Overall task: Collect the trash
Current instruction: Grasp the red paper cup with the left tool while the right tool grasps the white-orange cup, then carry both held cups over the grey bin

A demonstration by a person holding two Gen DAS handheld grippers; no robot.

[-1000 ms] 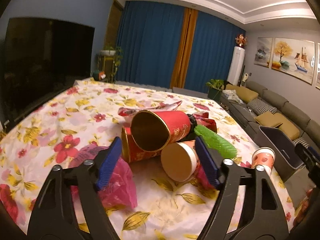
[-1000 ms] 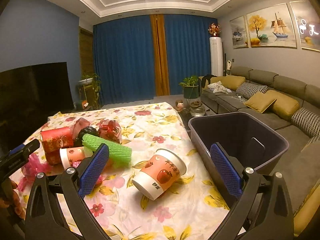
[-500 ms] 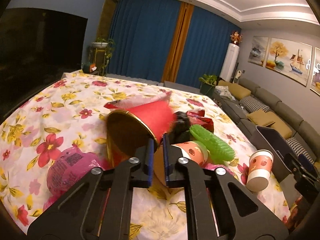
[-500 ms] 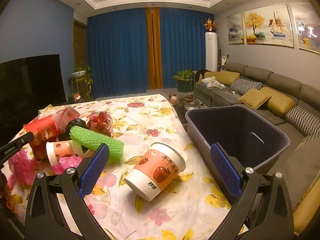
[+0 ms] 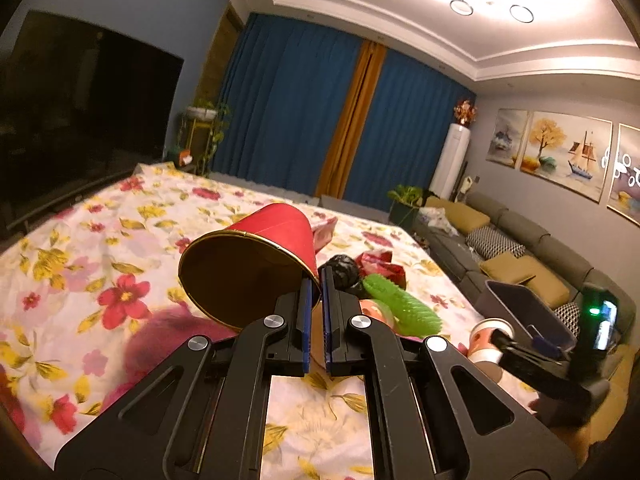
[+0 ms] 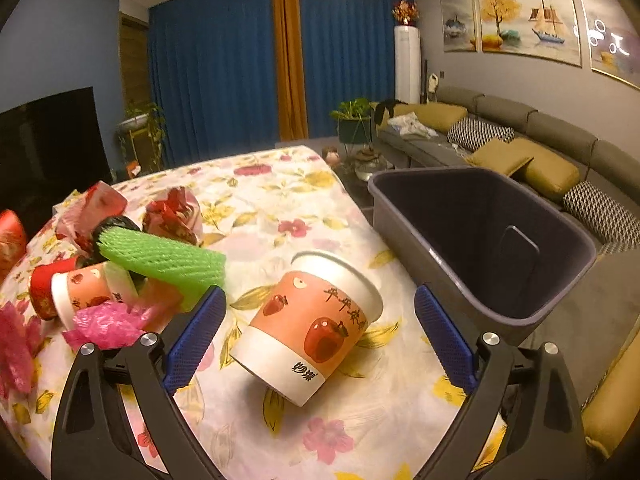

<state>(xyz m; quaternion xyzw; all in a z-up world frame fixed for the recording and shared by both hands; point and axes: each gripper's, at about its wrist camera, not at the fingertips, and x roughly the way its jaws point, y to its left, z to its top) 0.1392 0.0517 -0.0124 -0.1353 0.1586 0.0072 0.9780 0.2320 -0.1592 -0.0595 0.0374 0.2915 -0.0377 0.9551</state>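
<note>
- The left tongs [image 5: 316, 300] were clamped shut on the rim of a red paper cup [image 5: 256, 264], one blue pad inside the gold-edged mouth and one outside; the cup hung lifted off the table [image 5: 80, 264], mouth turned toward the camera.
- Behind and to the right of that cup lay the rest of the trash: a black crumpled lump [image 5: 340, 270], a red wrapper [image 5: 380, 266] and a green foam net sleeve [image 5: 400, 308].
- The right tongs [image 6: 316, 332] stood wide, their jaws having just been closing slightly, with nothing pressed between the pads.
- An apple-printed paper cup [image 6: 316, 320] lay tilted on its side on the floral cloth between the two blue pads, touching neither, its white rim pointing away toward the far upper right.
- A grey bin [image 6: 480, 240] stood just beside the table's right edge, its open mouth up, close to the right pad.
- Left of the left pad sat a pink foam net [image 6: 108, 320], a second apple cup [image 6: 88, 288] on its side and the green sleeve across it.
</note>
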